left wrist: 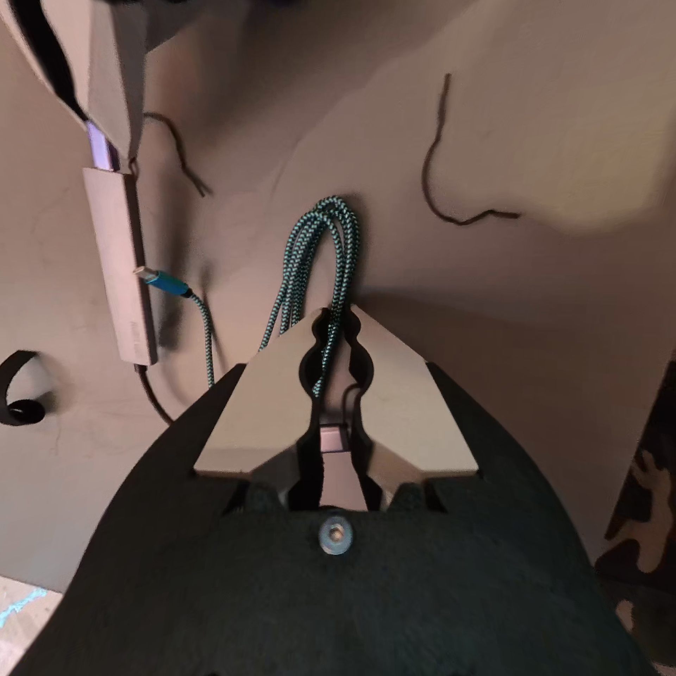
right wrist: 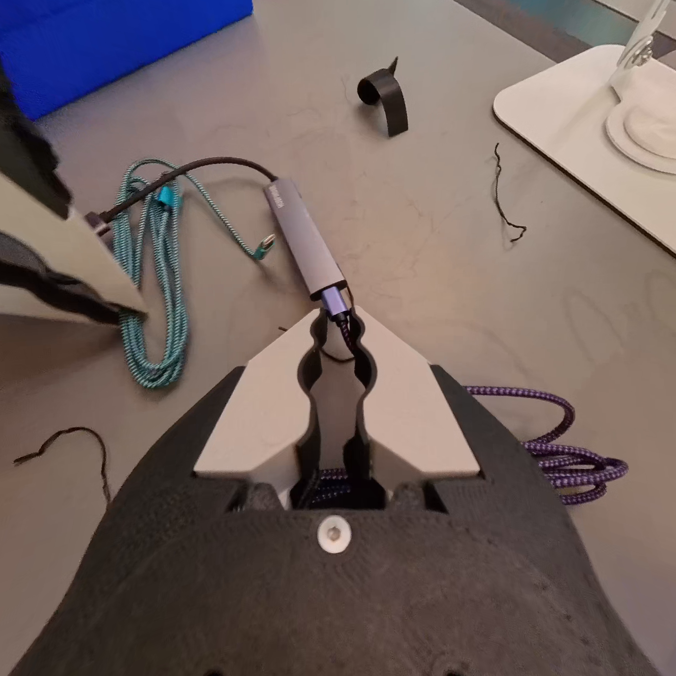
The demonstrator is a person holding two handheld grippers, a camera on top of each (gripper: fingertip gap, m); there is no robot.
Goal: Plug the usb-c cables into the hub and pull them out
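Two braided cables lie on the grey tabletop (right wrist: 420, 205): the teal cable (right wrist: 153, 292), looped at left, has the left gripper's (left wrist: 338, 311) jaws closed narrowly on its strands, its plug (right wrist: 266, 246) free beside the slim grey hub (right wrist: 303, 237). Right gripper (right wrist: 338, 312) jaws pinch the purple cable (right wrist: 559, 464) behind its connector (right wrist: 334, 300), seated in the hub's end.

hub (right wrist: 305, 237) on table (right wrist: 420, 256), coiled cable (right wrist: 153, 292) left, strap (right wrist: 387, 98) behind
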